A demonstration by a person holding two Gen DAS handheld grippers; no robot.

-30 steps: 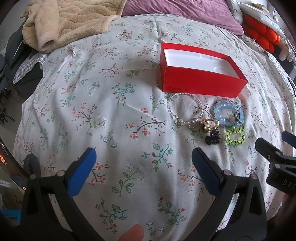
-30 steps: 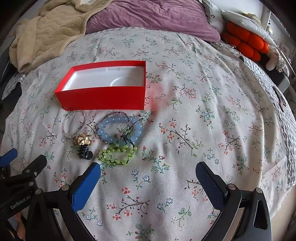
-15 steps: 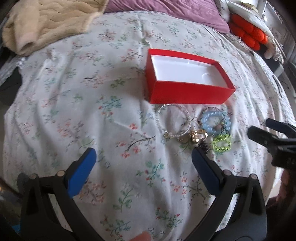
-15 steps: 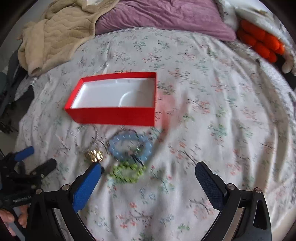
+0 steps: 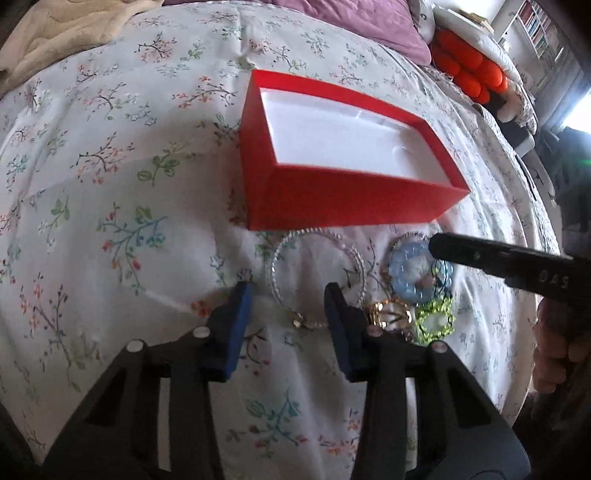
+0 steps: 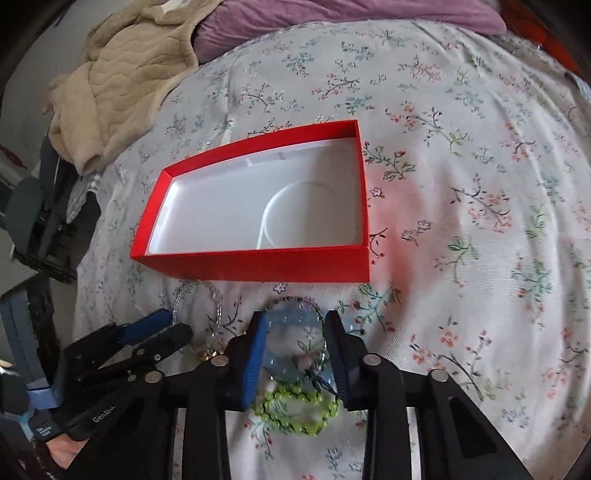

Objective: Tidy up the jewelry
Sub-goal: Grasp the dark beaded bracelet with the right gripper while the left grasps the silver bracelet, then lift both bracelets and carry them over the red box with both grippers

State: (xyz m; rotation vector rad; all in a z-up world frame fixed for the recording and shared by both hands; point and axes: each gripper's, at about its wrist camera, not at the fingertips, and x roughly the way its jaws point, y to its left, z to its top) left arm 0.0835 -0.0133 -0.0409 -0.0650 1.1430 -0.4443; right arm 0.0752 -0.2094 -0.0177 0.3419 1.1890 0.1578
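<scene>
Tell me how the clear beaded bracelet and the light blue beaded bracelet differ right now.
The clear beaded bracelet is a thin, wide ring of tiny beads; the light blue beaded bracelet is smaller across, with chunky beads. The clear one lies nearer the red box's left end, the blue one further right. The left gripper straddles the clear one's near edge, the right gripper straddles the blue one. Both lie flat on the floral bedspread, outside the box.

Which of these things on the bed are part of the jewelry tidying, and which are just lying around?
Part of the job:
red box, nothing in it yet
clear bead bracelet
blue bead bracelet
green bead bracelet
gold charm
left gripper and right gripper

Just lying about:
beige blanket
purple pillow
orange cushion
</scene>
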